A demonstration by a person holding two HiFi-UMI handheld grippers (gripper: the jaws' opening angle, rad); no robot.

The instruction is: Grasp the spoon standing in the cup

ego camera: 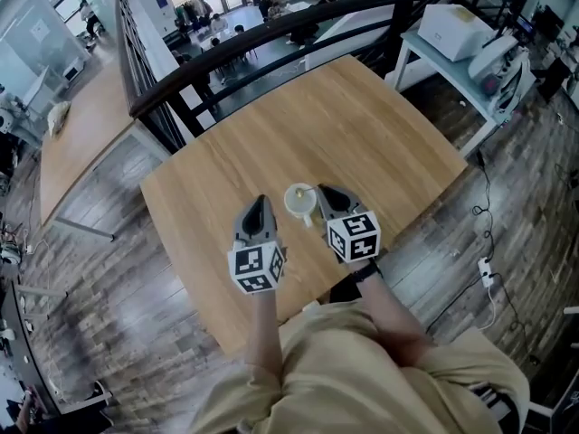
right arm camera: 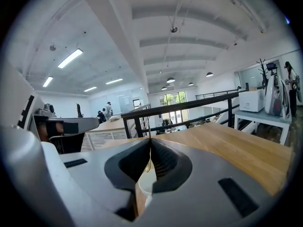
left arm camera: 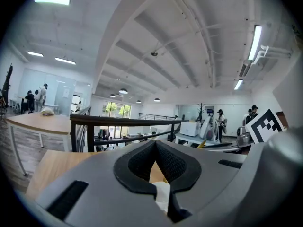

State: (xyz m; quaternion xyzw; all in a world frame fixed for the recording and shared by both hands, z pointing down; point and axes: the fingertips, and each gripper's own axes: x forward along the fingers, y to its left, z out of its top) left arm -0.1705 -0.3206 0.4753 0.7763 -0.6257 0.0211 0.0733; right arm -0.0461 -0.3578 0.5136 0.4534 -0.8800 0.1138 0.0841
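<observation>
A white cup (ego camera: 299, 201) stands on the wooden table (ego camera: 362, 125) near its front edge, with a golden spoon (ego camera: 301, 191) upright in it. My right gripper (ego camera: 323, 193) comes in from the cup's right. In the right gripper view its jaws (right arm camera: 150, 143) are shut on the spoon (right arm camera: 148, 164), whose thin handle rises between the tips, and the cup (right arm camera: 146, 183) shows below. My left gripper (ego camera: 261, 202) rests just left of the cup, shut and holding nothing. Its own view shows the gripper (left arm camera: 155, 144) with a sliver of the cup (left arm camera: 162, 193) below the pads.
A black railing (ego camera: 271, 34) runs along the table's far side. A white bench with a printer (ego camera: 452, 30) stands at the back right. Another long wooden table (ego camera: 81, 125) lies to the left. The person's legs are at the near table edge.
</observation>
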